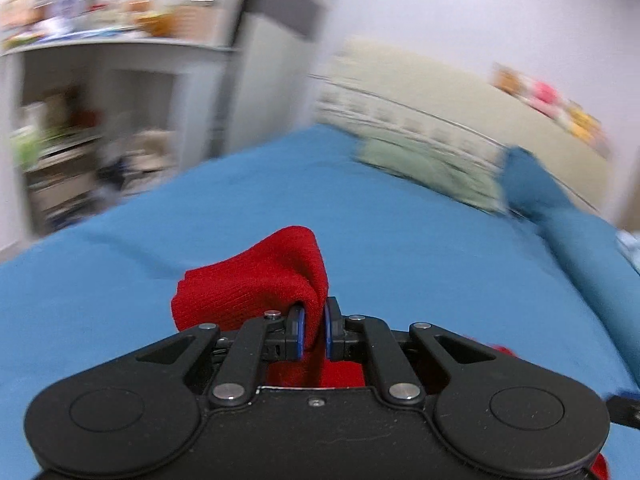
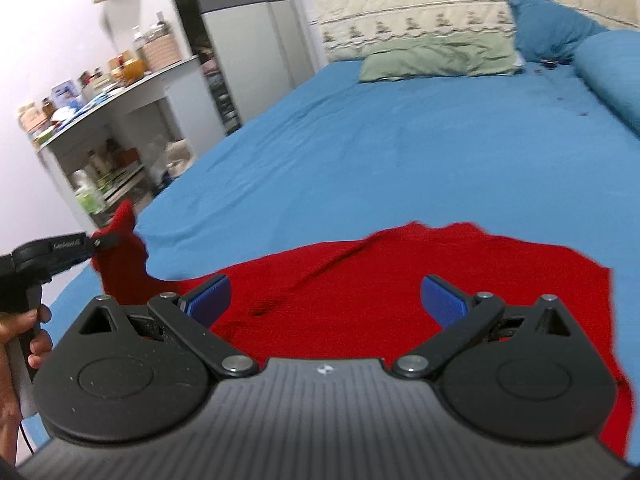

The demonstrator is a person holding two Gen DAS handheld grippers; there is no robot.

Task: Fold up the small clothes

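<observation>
**One corner lifted, one hand free**

Your left hand-held gripper (image 1: pixel 313 330) is clamped on a bunched edge of the red knitted garment (image 2: pixel 400 280), its blue pads (image 1: pixel 297 332) pressed close with a fold of the cloth between them. You hold that edge raised off the blue-sheeted bed (image 2: pixel 400 152) — in the right wrist view the pinched corner stands up at the garment's left side, near the bed's left edge, while the rest lies spread flat on the sheet. Judging by this, the lift is there so the flap can be carried across the body of the garment for a fold.

Your right hand-held gripper (image 2: pixel 324 296) hangs over the flat part with its jaws spread wide and nothing between them. It seems placed to pin or take the near cloth while the left side travels — though whether it touches the fabric cannot be told.

The pale green pillow (image 2: pixel 436 58) and blue pillow (image 2: pixel 552 28) lie well apart, at the head of the bed, out of the way.

The left wrist view is blurred beyond the garment.
</observation>
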